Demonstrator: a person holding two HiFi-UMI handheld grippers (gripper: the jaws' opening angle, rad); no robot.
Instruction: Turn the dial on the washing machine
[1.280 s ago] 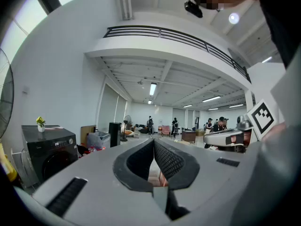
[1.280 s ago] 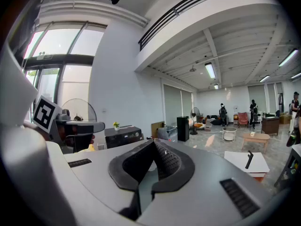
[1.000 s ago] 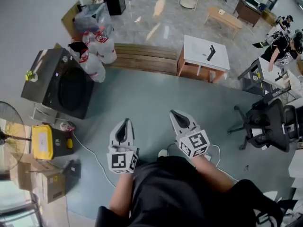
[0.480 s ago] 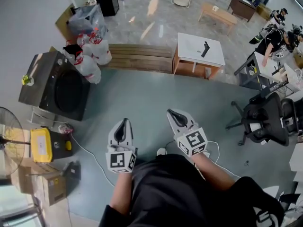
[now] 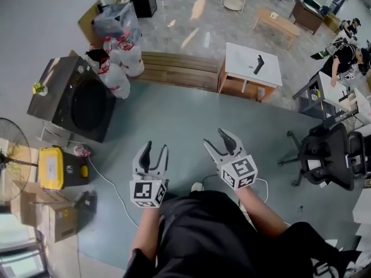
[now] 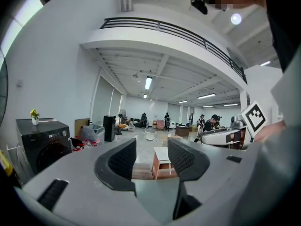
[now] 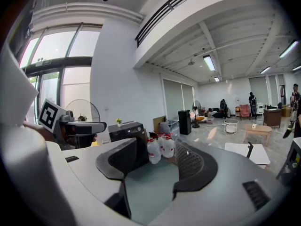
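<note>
The black front-loading washing machine (image 5: 75, 100) stands at the left of the head view, a small yellow flower pot (image 5: 38, 89) on its top; its dial is too small to make out. Both grippers hover low in front of the person, well away from the machine. The jaws of my left gripper (image 5: 155, 153) are opening, with nothing between them. My right gripper (image 5: 218, 140) is likewise opening on empty air. In the left gripper view the washing machine (image 6: 40, 142) sits far left of the left gripper (image 6: 151, 158). The right gripper view shows the washing machine (image 7: 126, 130) beyond the right gripper (image 7: 157, 163).
Large water bottles (image 5: 119, 62) and a bagged pile stand beside the machine. A wooden platform (image 5: 174, 71) and a white table (image 5: 252, 62) lie ahead, an office chair (image 5: 324, 155) at right. A yellow case (image 5: 51, 172), a fan (image 5: 11, 155), boxes (image 5: 46, 219) and a floor cable (image 5: 110, 184) sit at left.
Both grippers were shut a second ago and now stand with jaws spread. They have stayed in about the same place in front of the person.
</note>
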